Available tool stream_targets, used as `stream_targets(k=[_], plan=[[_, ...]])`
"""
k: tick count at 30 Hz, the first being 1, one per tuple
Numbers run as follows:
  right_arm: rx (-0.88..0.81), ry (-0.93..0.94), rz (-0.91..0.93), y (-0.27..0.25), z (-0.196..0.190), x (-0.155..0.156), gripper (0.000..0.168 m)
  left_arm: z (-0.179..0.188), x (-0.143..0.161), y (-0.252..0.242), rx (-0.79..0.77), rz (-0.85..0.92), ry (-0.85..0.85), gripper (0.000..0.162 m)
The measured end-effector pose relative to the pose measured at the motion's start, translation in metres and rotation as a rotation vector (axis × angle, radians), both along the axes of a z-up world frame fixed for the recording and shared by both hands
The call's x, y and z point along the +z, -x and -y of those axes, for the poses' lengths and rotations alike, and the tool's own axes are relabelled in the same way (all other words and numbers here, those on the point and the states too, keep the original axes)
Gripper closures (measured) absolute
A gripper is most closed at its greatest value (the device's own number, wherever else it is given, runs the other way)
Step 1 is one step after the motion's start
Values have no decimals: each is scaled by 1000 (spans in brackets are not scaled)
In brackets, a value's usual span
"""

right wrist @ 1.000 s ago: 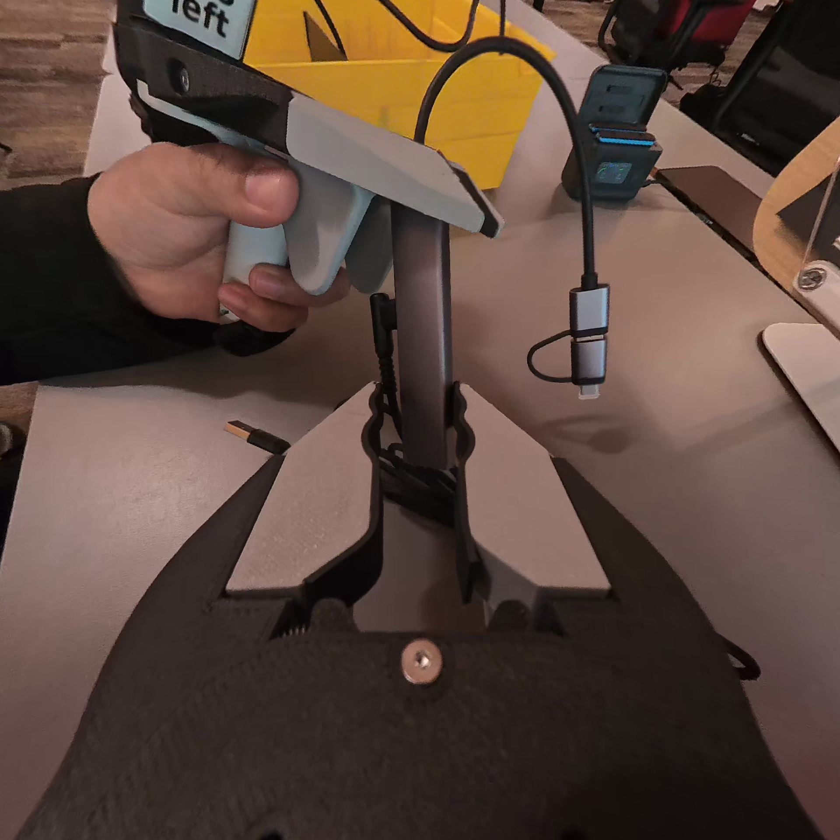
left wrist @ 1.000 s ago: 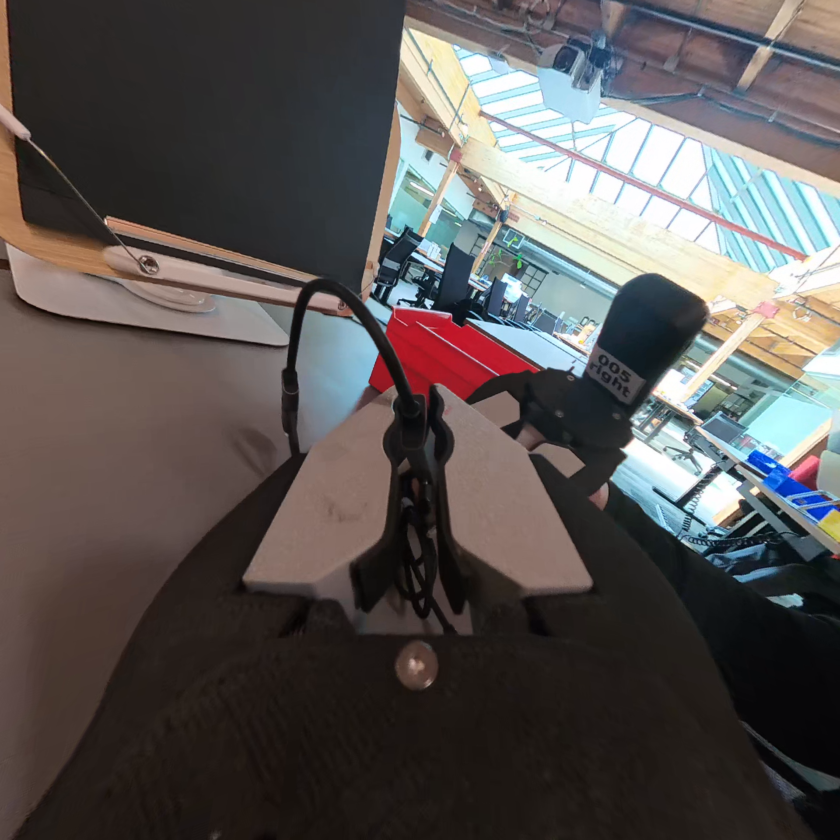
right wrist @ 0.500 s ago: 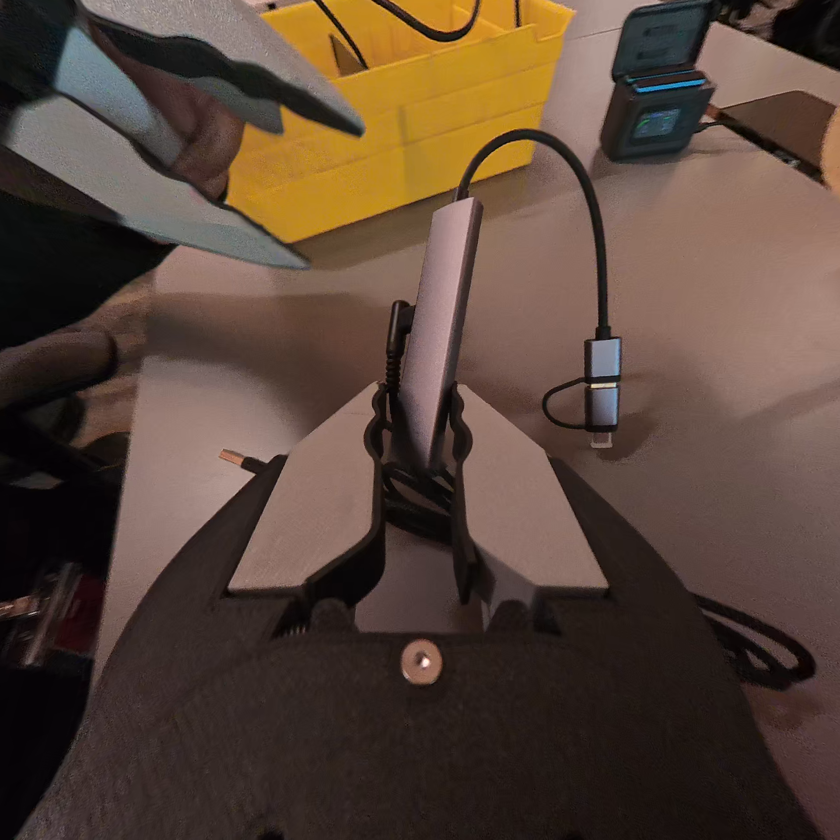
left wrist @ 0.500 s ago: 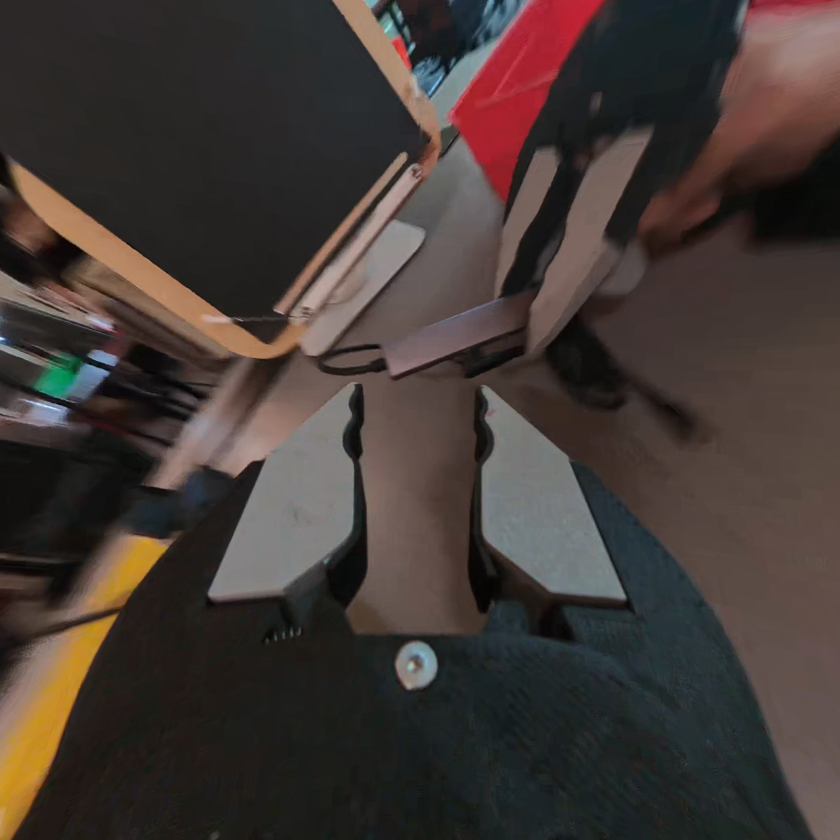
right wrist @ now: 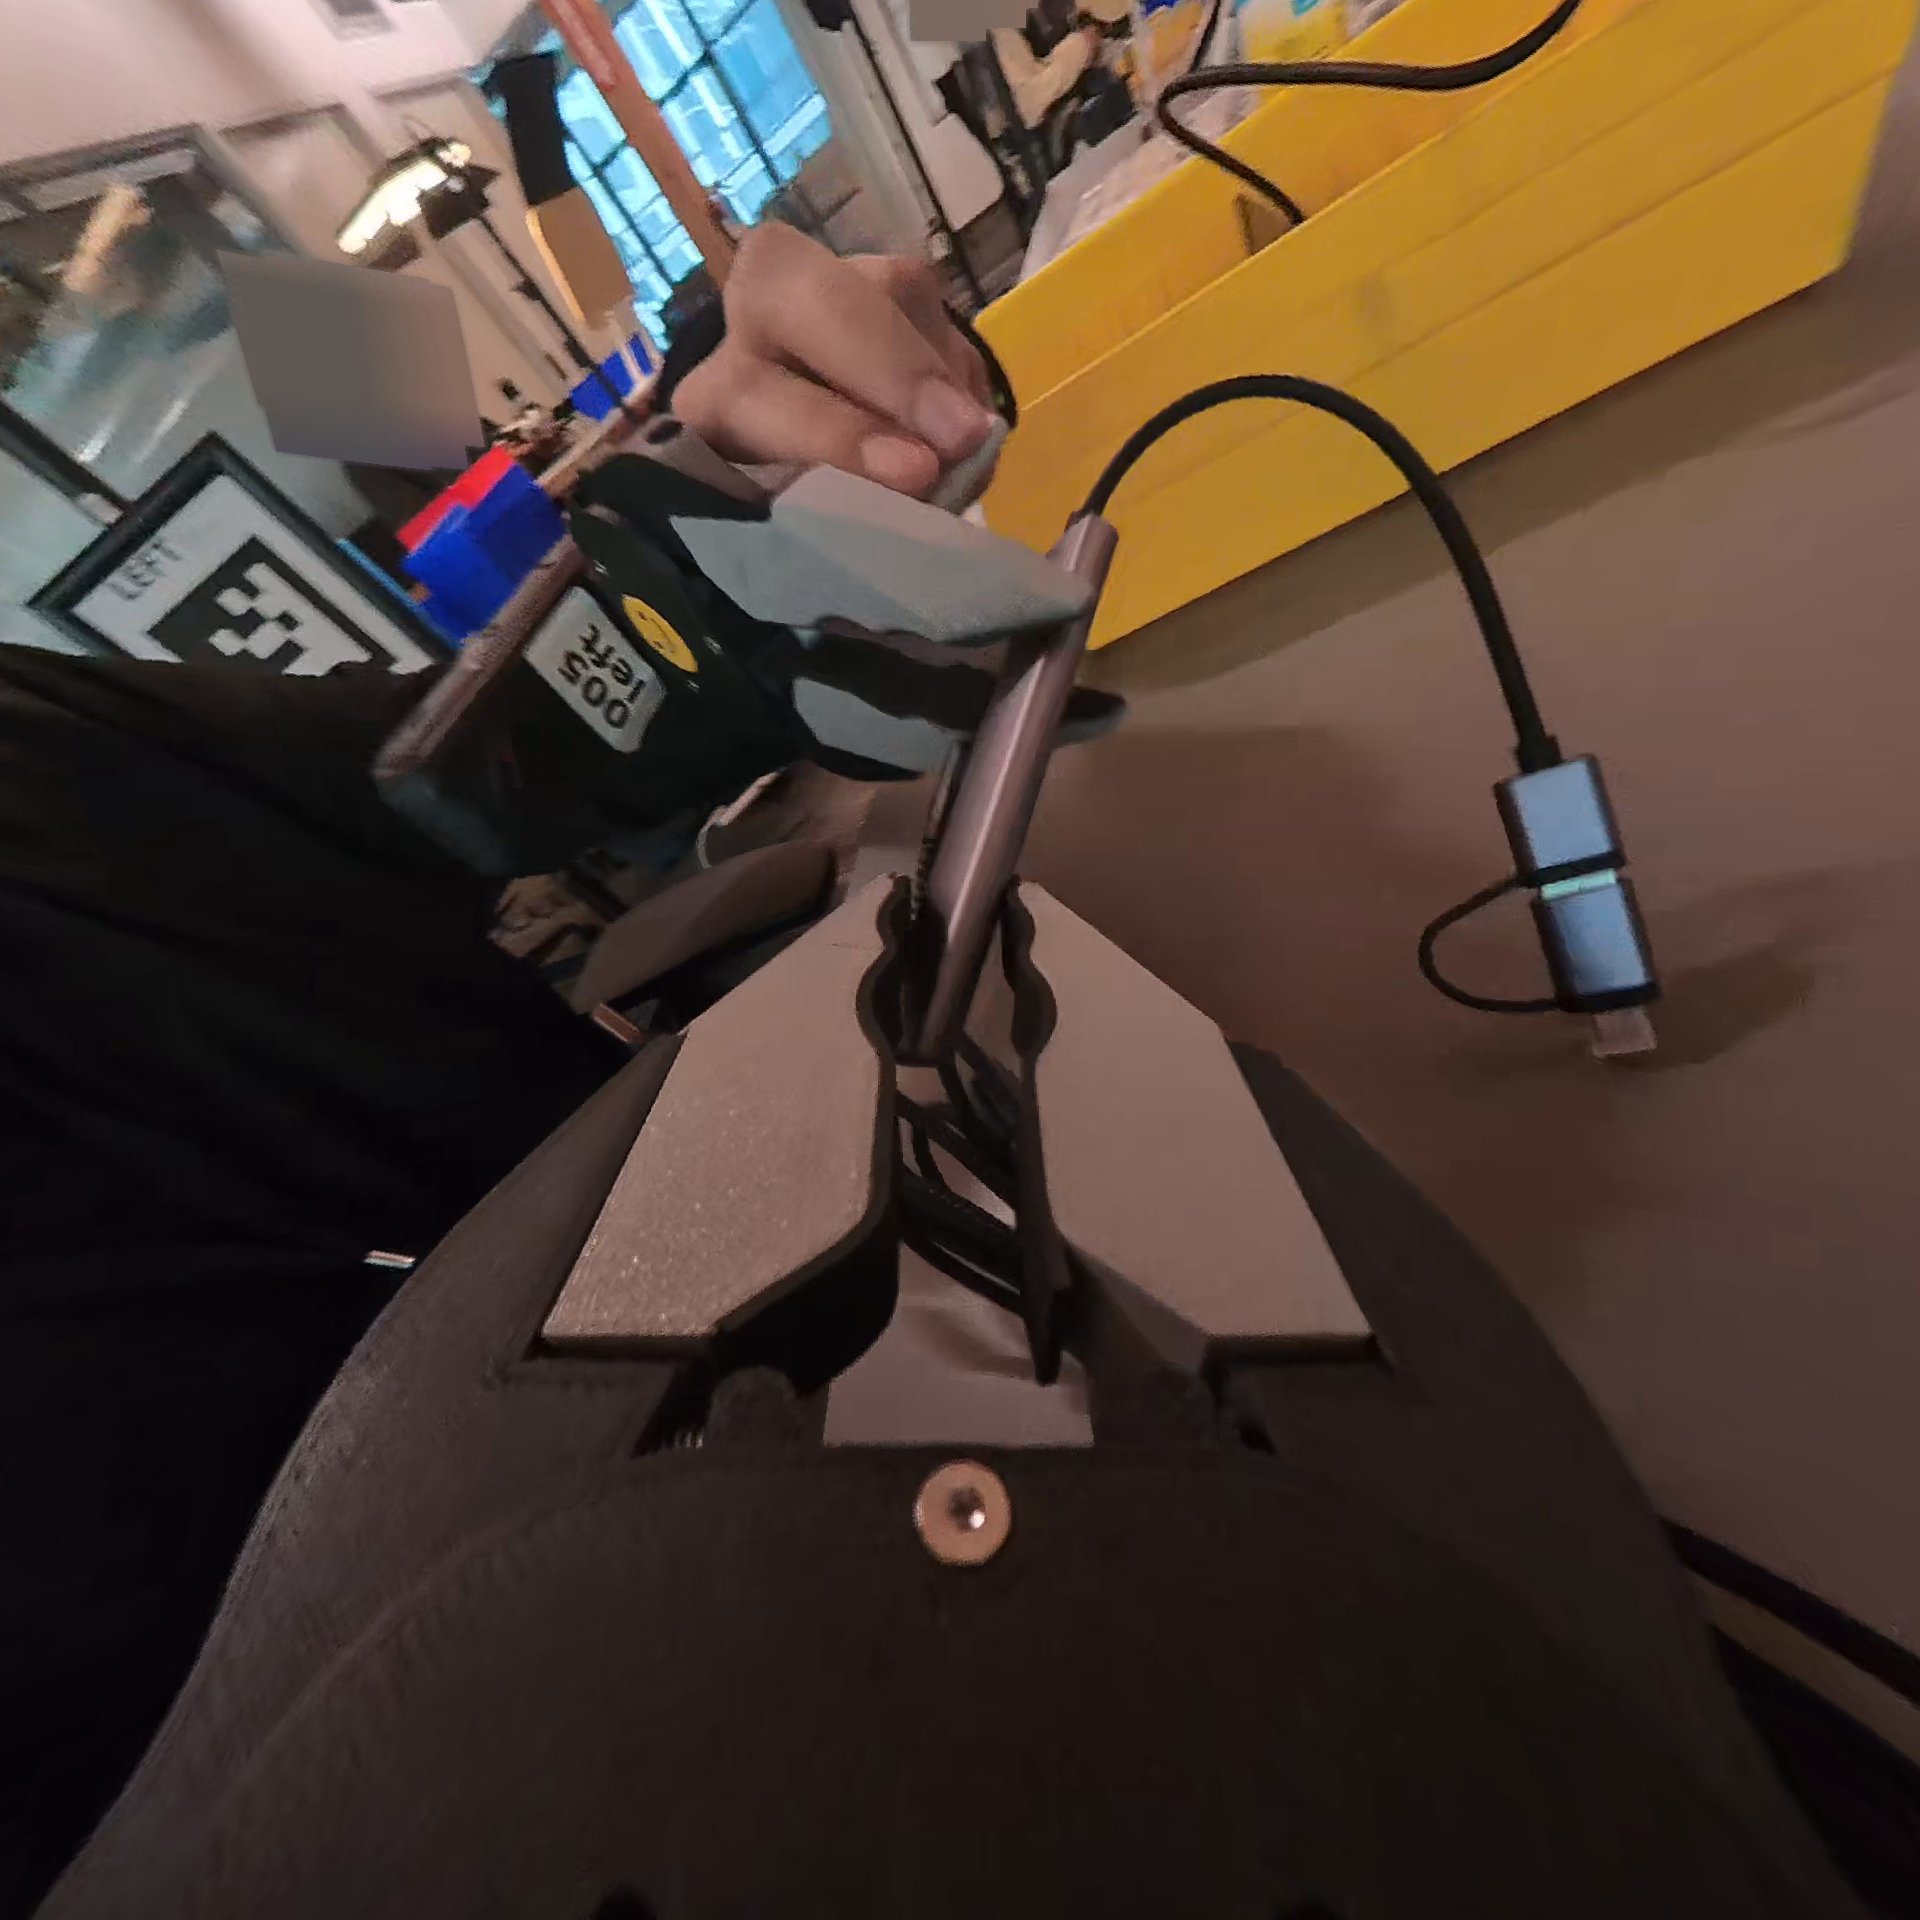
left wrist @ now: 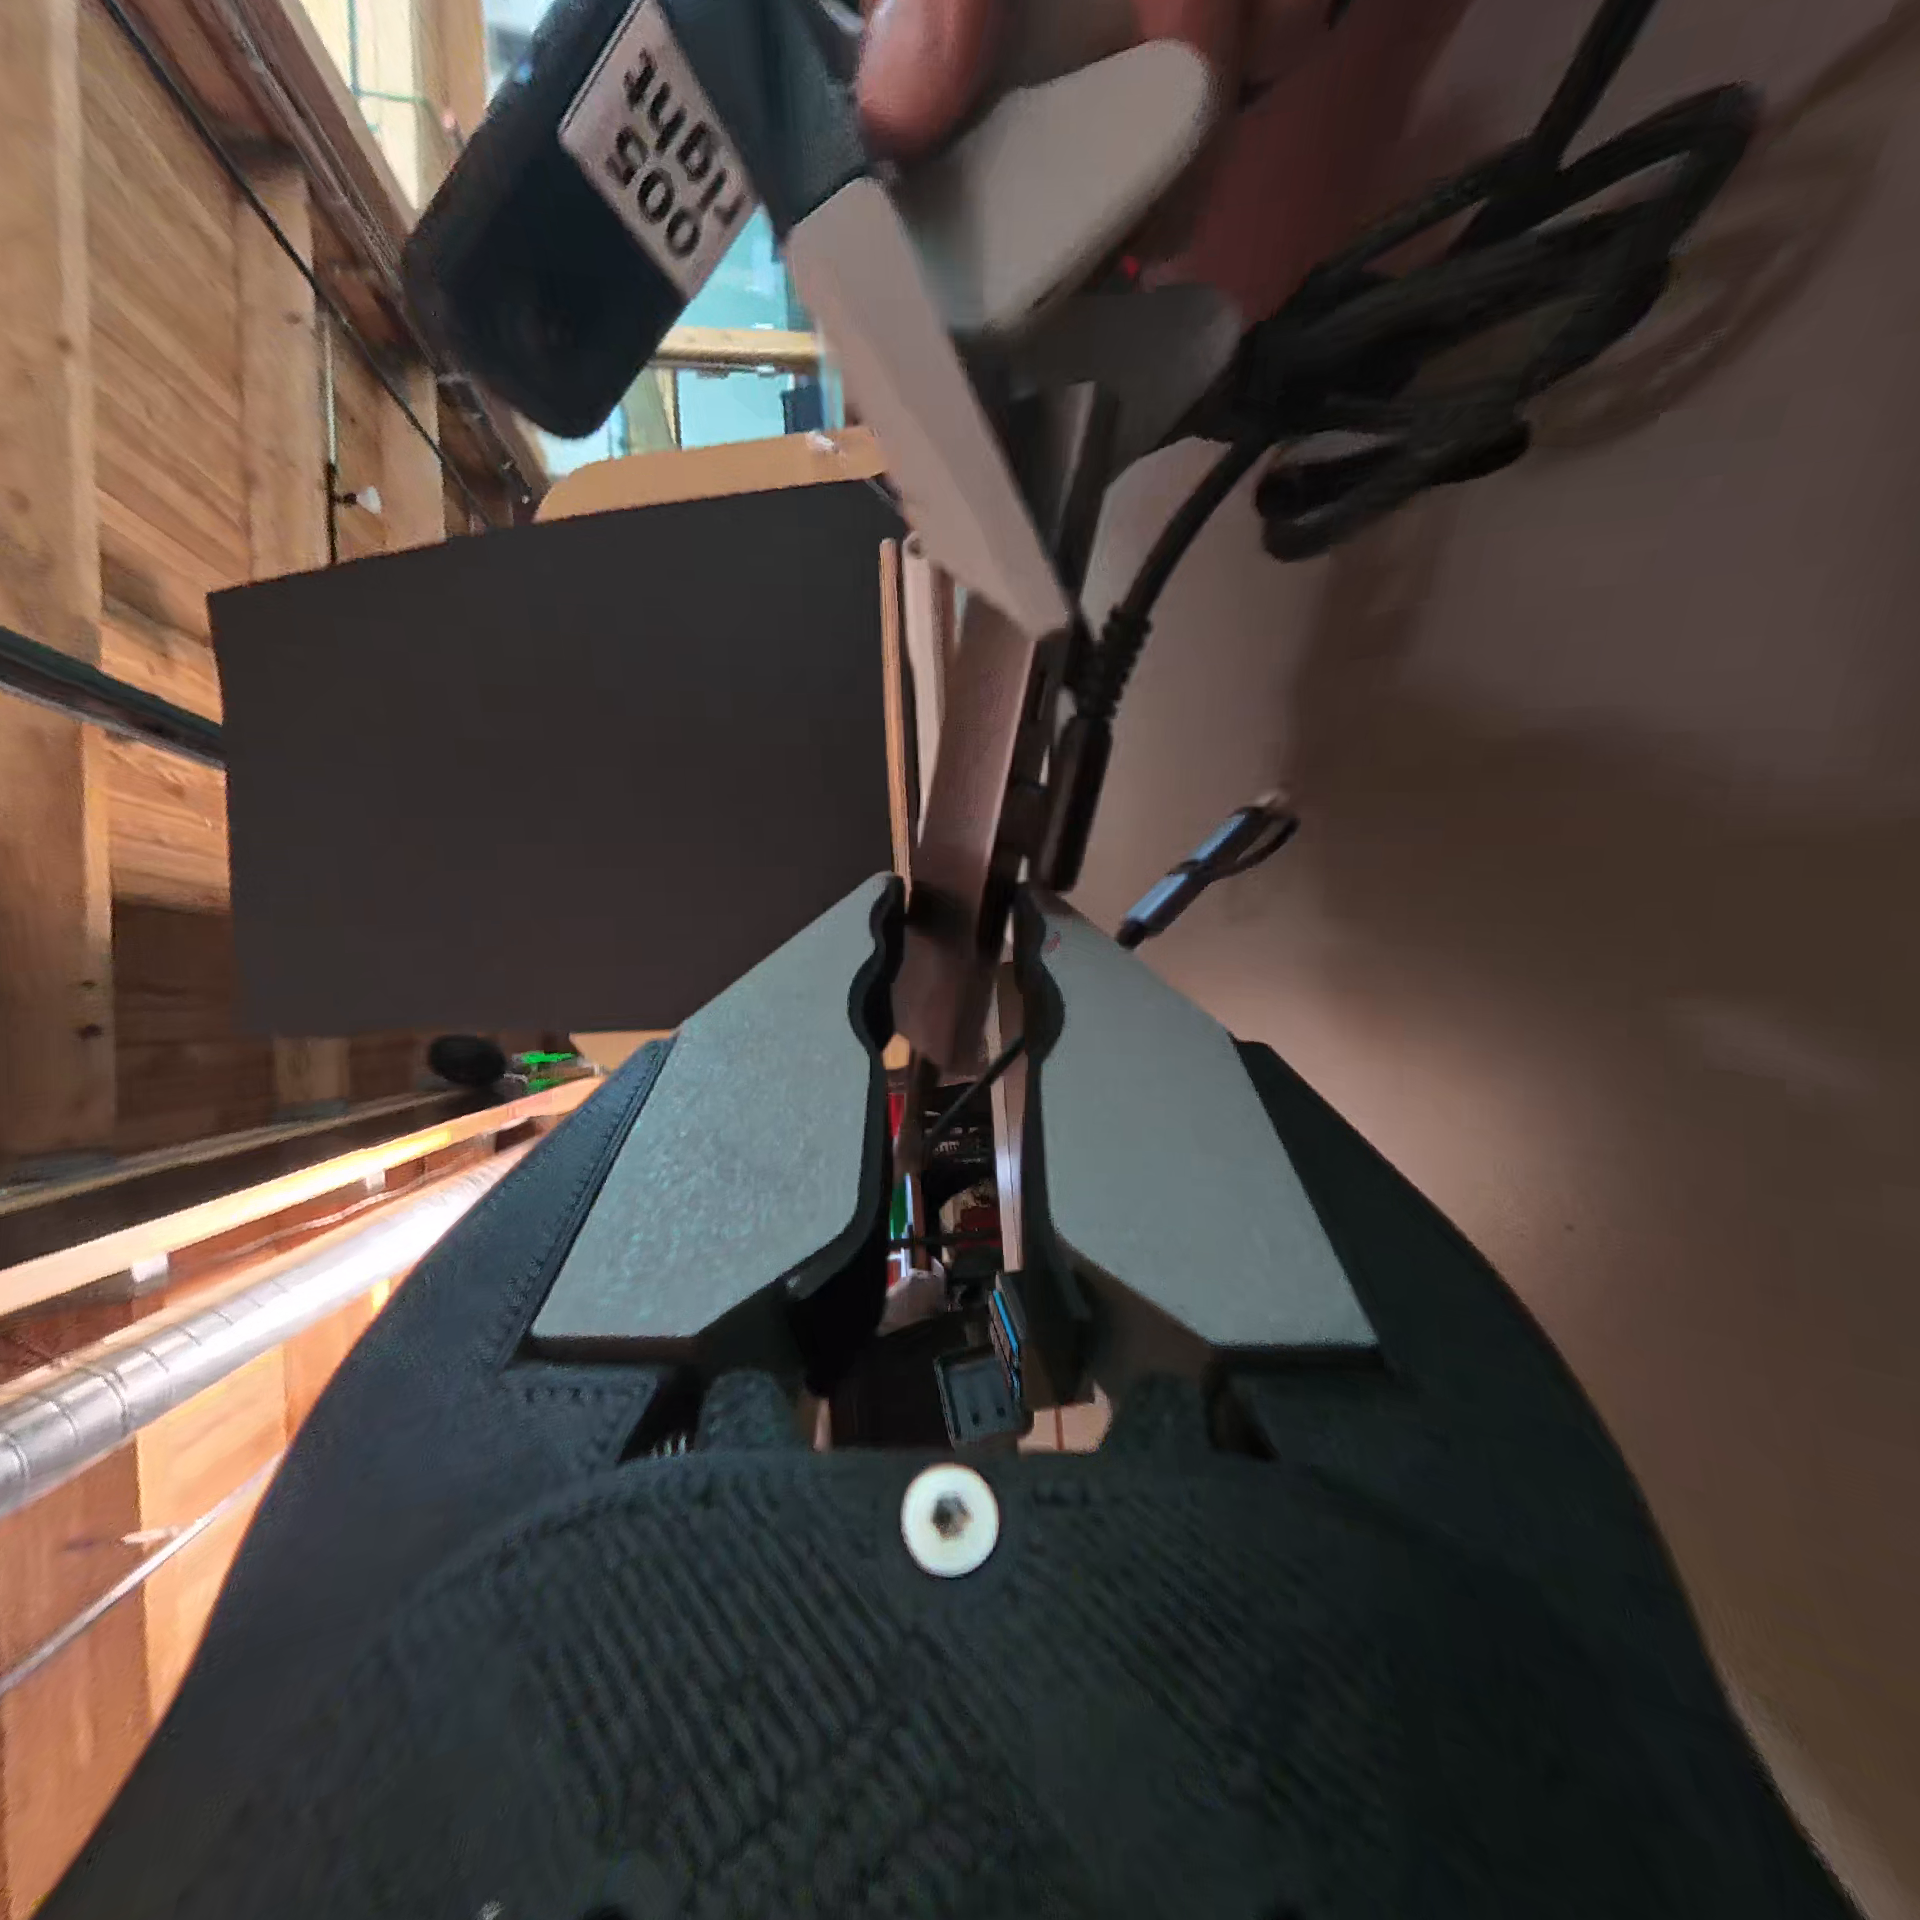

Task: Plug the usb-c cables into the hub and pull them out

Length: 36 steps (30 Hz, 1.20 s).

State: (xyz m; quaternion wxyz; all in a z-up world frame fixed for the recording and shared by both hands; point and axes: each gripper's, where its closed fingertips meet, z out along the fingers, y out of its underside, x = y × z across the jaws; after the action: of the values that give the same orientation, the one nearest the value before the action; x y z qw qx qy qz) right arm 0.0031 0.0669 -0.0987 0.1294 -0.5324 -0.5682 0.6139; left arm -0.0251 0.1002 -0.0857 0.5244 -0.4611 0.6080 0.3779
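Observation:
The slim grey hub (right wrist: 1013,727) stands up from my right gripper (right wrist: 954,904), which is shut on its lower end. My left gripper (right wrist: 1081,665) grips the hub's upper part from the left, jaws closed against it. In the left wrist view the hub (left wrist: 966,769) runs from my left gripper (left wrist: 954,914) up to the right gripper (left wrist: 1060,582). A black cable plug (left wrist: 1081,727) sits in the hub's side. The hub's own lead arcs right and ends in a grey adapter plug (right wrist: 1569,894) hanging above the table.
A yellow bin (right wrist: 1455,312) with a black cable in it stands at the back right of the grey table (right wrist: 1558,1299). A loose USB plug (left wrist: 1216,862) and a coil of black cable (left wrist: 1455,364) lie on the table. A black panel in a wooden frame (left wrist: 551,758) stands nearby.
My left gripper let go of a cable plug, opened, swung round and has closed on the hub's free end. My right gripper kept hold of the hub and tilted it.

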Motion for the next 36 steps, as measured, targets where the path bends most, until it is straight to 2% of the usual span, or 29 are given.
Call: stream_targets(k=[4, 6, 9, 11, 14, 17, 20, 23, 27, 31, 36], plan=[[-18, 1, 25, 3, -3, -6, 155, -3, -9, 2, 33, -25, 22, 144], [-59, -31, 67, 6, -9, -15, 153, -5, -20, 6, 66, -21, 86, 145], [-193, -171, 101, 12, -31, -26, 147, -8, -37, 15, 138, 25, 189, 147], [-319, -294, 102, 14, -52, -27, 135, -10, -44, 20, 181, 86, 246, 154], [-405, -456, -2, 15, -60, -8, 133, -14, -53, 26, 251, 198, 339, 154], [-366, -592, -75, 17, -44, 0, 134, -15, -58, 25, 266, 299, 397, 154], [-298, -751, -24, 22, -32, -18, 134, -12, -60, 15, 230, 365, 454, 154], [-278, -943, 0, 25, -30, -32, 144, -10, -67, 11, 222, 360, 499, 154], [-239, -1100, -4, 29, -24, -41, 159, -8, -73, 11, 222, 389, 541, 154], [-237, -1186, 4, 32, -23, -46, 161, -5, -78, 9, 222, 474, 624, 154], [-254, -1138, -3, 32, -24, -41, 162, -7, -72, 8, 209, 553, 629, 152]])
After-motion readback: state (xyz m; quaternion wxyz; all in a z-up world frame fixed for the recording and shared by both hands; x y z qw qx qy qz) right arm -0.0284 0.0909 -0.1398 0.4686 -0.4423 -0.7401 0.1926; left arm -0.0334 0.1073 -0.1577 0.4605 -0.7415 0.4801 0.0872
